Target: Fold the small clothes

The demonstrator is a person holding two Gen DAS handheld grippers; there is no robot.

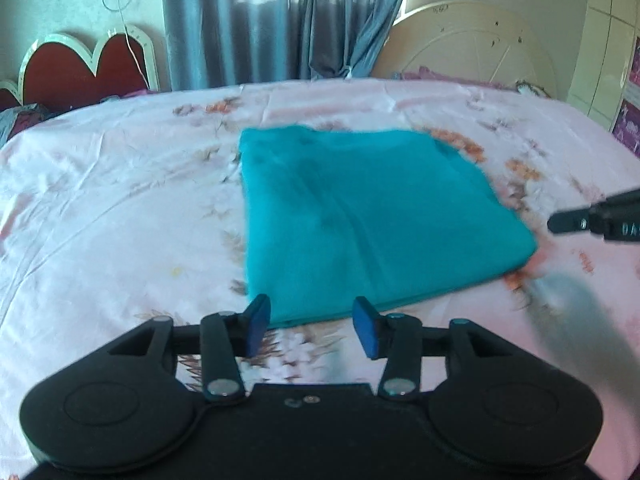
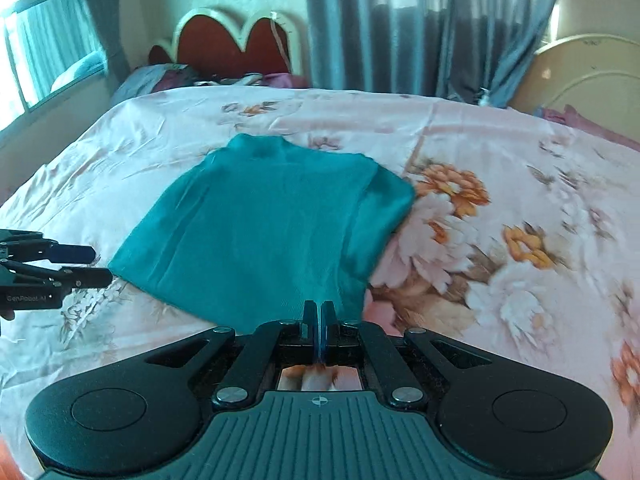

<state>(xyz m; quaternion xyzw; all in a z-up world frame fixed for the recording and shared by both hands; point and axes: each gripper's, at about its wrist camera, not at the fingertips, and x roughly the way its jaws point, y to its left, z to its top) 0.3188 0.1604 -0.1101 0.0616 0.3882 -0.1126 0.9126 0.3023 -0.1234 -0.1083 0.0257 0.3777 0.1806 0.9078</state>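
A teal garment [image 1: 368, 220] lies folded flat on the floral bed sheet [image 1: 100, 208]. My left gripper [image 1: 312, 326] is open and empty, its blue pads just short of the garment's near edge. In the right wrist view the garment [image 2: 264, 224] lies spread in front of my right gripper [image 2: 319, 316], whose jaws are pressed together at the garment's near edge; whether cloth is pinched between them is hidden. The right gripper's tip [image 1: 568, 224] shows at the right edge of the left wrist view. The left gripper [image 2: 86, 264] shows at the left of the right wrist view.
The bed sheet [image 2: 500, 208] is pink with orange flowers. A red heart-shaped headboard [image 1: 84, 64] and grey curtains [image 1: 272, 20] stand behind the bed. A cream round panel [image 1: 472, 44] leans at the back right. A window [image 2: 44, 40] is at the left.
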